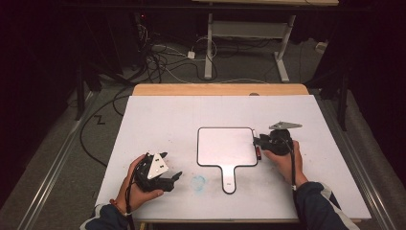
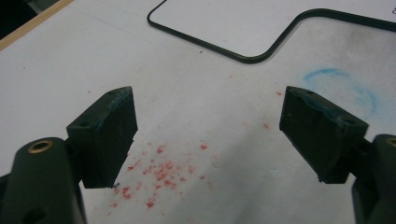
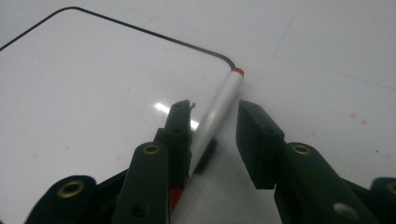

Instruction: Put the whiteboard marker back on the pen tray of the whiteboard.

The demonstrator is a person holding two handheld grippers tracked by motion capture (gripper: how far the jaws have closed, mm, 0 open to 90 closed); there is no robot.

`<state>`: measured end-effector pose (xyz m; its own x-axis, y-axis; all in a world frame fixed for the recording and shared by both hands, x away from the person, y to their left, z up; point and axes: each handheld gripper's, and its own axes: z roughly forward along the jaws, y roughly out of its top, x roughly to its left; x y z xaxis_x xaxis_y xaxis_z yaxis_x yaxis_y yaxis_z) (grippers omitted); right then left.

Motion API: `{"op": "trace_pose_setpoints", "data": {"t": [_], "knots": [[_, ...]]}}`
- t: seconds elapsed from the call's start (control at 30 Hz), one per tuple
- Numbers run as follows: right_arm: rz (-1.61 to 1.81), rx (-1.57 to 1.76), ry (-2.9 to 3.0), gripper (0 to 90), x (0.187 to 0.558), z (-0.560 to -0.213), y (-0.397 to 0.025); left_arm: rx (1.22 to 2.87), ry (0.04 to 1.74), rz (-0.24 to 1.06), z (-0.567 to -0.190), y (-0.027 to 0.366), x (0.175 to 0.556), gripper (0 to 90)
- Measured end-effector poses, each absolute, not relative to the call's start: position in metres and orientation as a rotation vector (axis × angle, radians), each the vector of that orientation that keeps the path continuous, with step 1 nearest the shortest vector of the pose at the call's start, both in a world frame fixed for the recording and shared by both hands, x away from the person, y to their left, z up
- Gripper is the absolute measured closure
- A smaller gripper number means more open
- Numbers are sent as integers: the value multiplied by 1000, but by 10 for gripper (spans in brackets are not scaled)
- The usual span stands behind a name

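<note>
A small whiteboard (image 1: pixel 225 146) with a short handle lies flat in the middle of the white table (image 1: pixel 167 115). A white marker (image 3: pixel 219 107) with a red end rests along the whiteboard's (image 3: pixel 93 70) right edge. My right gripper (image 1: pixel 258 141) straddles the marker (image 1: pixel 258 154). In the right gripper view (image 3: pixel 212 106) one pad touches the barrel and the other stands a small gap away, so the gripper is open. My left gripper (image 1: pixel 171 165) hovers low at the front left, wide open (image 2: pixel 208 126) over bare table, with the whiteboard's handle (image 2: pixel 280 23) beyond it.
A blue smudge (image 1: pixel 198 182) marks the table left of the handle, and red specks (image 2: pixel 159 172) lie under the left gripper. The table's wooden far edge (image 1: pixel 220 89) borders a floor with cables (image 1: pixel 158 57) and another desk's frame (image 1: pixel 249 28).
</note>
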<state>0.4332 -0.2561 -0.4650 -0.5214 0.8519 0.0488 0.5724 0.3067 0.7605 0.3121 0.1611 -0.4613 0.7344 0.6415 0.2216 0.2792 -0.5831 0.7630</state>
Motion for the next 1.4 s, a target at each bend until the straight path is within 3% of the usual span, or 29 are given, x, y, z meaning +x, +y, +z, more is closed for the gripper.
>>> {"op": "trace_pose_setpoints", "data": {"t": [0.43,0.73,1.4], "knots": [[1098,1247,2230,704,424,-467,-258,2203,679,624,-462,160,312,179],[1096,1065,2266,900,418,-460,-254,2211,681,615,-462,158,311,179],[1097,1069,2273,900,420,-462,-260,2216,664,619,-461,157,312,179]]}}
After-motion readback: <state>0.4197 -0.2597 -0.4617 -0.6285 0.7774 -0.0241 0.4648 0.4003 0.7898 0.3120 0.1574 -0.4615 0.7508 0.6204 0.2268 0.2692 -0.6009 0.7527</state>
